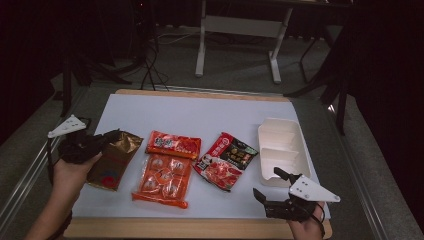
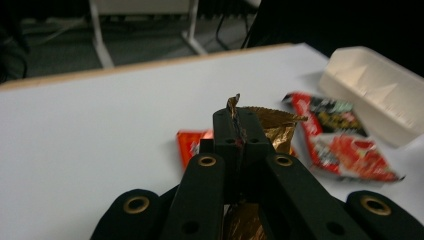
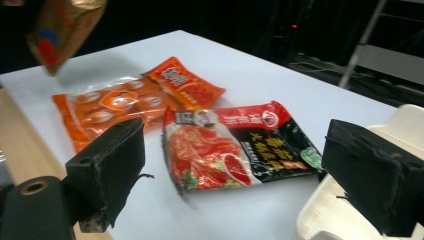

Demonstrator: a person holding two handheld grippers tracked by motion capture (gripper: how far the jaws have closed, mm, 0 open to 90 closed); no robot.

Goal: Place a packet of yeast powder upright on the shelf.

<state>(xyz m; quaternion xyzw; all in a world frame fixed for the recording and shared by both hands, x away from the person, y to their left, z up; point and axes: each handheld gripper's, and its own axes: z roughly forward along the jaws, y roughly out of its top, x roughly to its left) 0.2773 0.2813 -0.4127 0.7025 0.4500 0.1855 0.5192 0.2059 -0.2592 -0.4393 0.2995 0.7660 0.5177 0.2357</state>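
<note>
At the far left of the high view, the left claw (image 1: 111,135) is clamped on the top edge of a gold-brown packet (image 1: 114,159). In the left gripper view the two black jaws are pressed together with the packet's crinkled foil edge (image 2: 265,120) pinched between them. In the right gripper view the packet hangs tilted above the table, at that view's top left. Just to the right of it, on the white table (image 1: 150,112), a small orange-red sachet (image 1: 173,144) lies touching the far end of a larger clear orange packet (image 1: 162,181). Next comes a red and black sauce packet (image 1: 226,160), lying flat and slightly turned. Beside it stands a white two-compartment tray (image 1: 282,145). At the near right edge of the table, the right claw (image 1: 267,187) hovers with its jaws well apart, gripping nothing, pointed toward the red and black sauce packet and just beside the tray's near corner.
</note>
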